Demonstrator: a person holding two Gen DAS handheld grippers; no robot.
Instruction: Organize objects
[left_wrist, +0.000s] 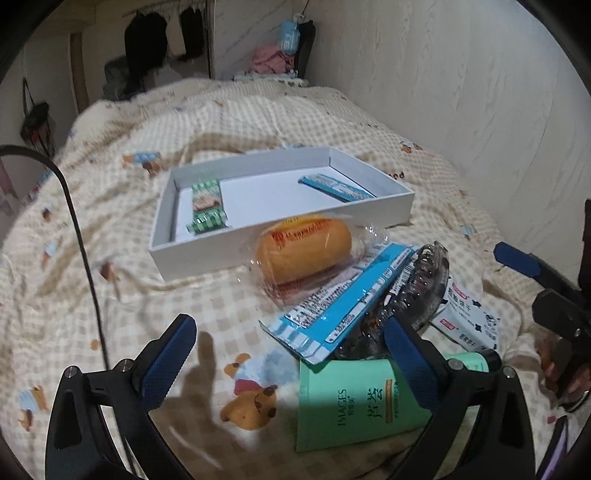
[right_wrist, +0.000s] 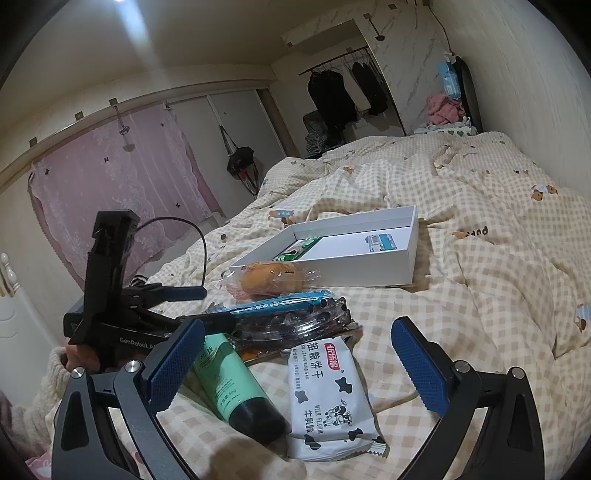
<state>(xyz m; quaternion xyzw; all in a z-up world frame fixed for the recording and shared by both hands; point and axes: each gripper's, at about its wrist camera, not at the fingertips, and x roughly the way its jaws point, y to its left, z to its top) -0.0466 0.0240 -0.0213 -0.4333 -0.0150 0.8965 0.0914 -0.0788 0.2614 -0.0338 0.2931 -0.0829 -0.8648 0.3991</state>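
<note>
Both our tools gape wide, empty. Ahead of the left tool (left_wrist: 288, 354) the box (left_wrist: 207, 254) shows its snacks; only the right tool (right_wrist: 299, 362) sees the biscuit pack (right_wrist: 328, 398) whole.

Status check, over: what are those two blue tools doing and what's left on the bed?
Both tools open, empty: left tool, right tool. White box holds two packets. Bun, blue packet, hair clip, green tube, biscuit pack still outside.
</note>
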